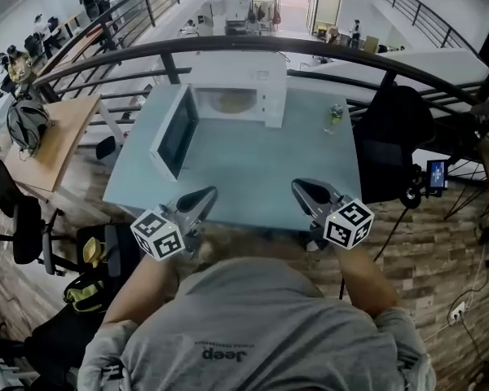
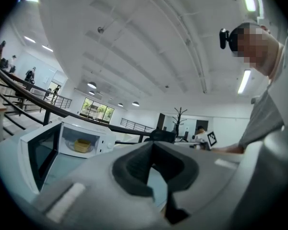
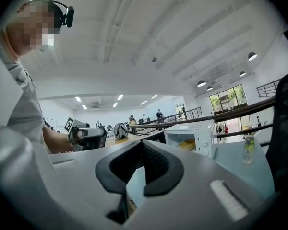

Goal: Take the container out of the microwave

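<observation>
A white microwave (image 1: 238, 86) stands at the far side of the pale blue table (image 1: 261, 169) with its door (image 1: 176, 131) swung wide open to the left. Inside sits a clear container (image 1: 228, 102) of yellowish food, also seen in the left gripper view (image 2: 82, 145) and the right gripper view (image 3: 187, 145). My left gripper (image 1: 205, 194) and right gripper (image 1: 300, 186) hover level at the table's near edge, well short of the microwave. Both have their jaws together with nothing between them, left (image 2: 152, 145) and right (image 3: 142, 143).
A small clear bottle (image 1: 335, 114) stands on the table to the right of the microwave. A black office chair (image 1: 395, 137) sits at the table's right side. A dark railing (image 1: 228, 47) curves behind the table, and a wooden desk (image 1: 57, 137) stands at the left.
</observation>
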Tool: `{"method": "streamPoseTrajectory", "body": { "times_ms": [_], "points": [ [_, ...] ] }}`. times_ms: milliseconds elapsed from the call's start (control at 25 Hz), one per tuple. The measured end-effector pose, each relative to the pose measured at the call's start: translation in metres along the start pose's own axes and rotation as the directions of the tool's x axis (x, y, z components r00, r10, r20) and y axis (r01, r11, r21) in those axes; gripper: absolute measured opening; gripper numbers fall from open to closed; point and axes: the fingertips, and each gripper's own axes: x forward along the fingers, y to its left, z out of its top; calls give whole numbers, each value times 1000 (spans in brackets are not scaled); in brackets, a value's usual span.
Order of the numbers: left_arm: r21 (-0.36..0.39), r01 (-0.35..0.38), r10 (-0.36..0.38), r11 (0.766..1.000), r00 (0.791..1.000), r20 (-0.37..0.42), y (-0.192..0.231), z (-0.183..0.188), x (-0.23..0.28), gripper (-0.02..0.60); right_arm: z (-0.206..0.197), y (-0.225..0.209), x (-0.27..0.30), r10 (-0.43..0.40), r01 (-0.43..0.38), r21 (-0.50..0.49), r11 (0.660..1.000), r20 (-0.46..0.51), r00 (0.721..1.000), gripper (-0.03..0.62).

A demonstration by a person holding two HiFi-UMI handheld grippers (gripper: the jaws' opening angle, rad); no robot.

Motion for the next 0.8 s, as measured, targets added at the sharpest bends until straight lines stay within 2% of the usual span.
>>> {"method": "streamPoseTrajectory", "body": {
  "times_ms": [160, 320, 520, 680, 800],
  "points": [
    [-18, 46, -46, 999, 999, 15, 54, 4, 18, 28, -4, -24, 50, -6, 6, 7, 1000, -10, 1000, 5],
    [2, 132, -132, 991, 991, 1, 126, 15, 42, 28, 1, -55, 123, -37, 37, -16, 999, -14, 999, 5],
    [-51, 241, -245, 969, 967, -76, 221, 31, 81, 28, 18, -105, 225, -113, 114, 7, 994, -8, 994, 5],
    [-90, 324, -333, 942, 935, -119, 257, 37, 111, 28, 27, -142, 276, -154, 154, 5, 988, -40, 987, 5],
    [-124, 306, -320, 944, 941, -114, 279, 32, 132, 28, 21, -166, 301, -143, 144, 12, 989, -87, 986, 5]
  ]
}}
